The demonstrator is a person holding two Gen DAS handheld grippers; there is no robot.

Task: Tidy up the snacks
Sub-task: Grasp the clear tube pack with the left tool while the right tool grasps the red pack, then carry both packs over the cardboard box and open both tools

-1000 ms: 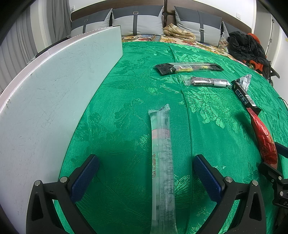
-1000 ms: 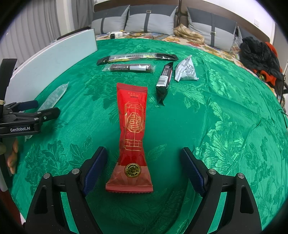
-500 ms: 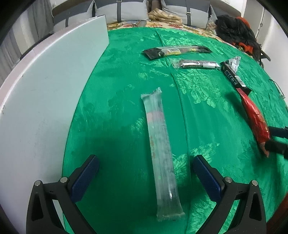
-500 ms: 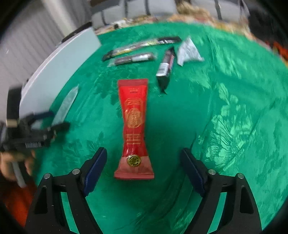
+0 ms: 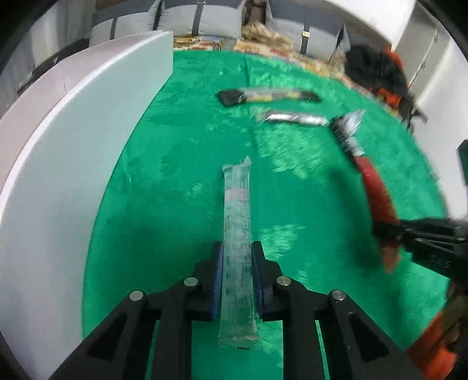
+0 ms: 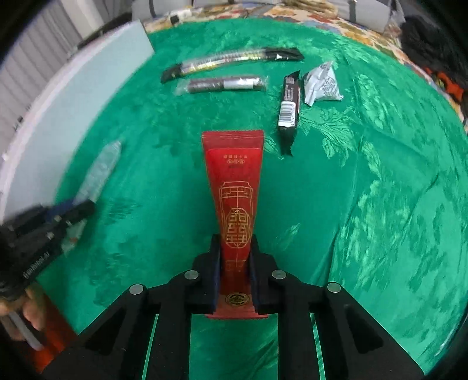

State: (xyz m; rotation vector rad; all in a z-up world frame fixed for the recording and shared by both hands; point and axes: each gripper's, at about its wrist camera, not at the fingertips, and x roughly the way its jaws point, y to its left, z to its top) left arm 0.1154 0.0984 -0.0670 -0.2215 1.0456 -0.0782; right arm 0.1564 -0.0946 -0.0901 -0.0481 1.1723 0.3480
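Two hand-held grippers each pinch a snack over a green patterned cloth (image 6: 380, 175) that covers a bed. The left hand-held gripper (image 5: 236, 257) has its blue pads pressed against the sides of a long clear packet (image 5: 237, 233), which runs straight away from the camera between the fingers, its near end sticking out behind the pads. The right hand-held gripper (image 6: 234, 251) is clamped on the narrow lower part of a red packet with gold print (image 6: 234, 181), whose wider far end points toward the other snacks. Farther up the cloth lie a long black and yellow packet (image 6: 231, 58), and just below it a shorter dark stick in a clear wrapper (image 6: 223, 84). To their right a black bar with a white label (image 6: 289, 102) lies lengthwise, and a small grey pouch (image 6: 321, 83) sits just beside it. A white board (image 5: 73, 146) stands along the left edge of the cloth. Grey cushions (image 5: 204, 20) line the far end of the bed.
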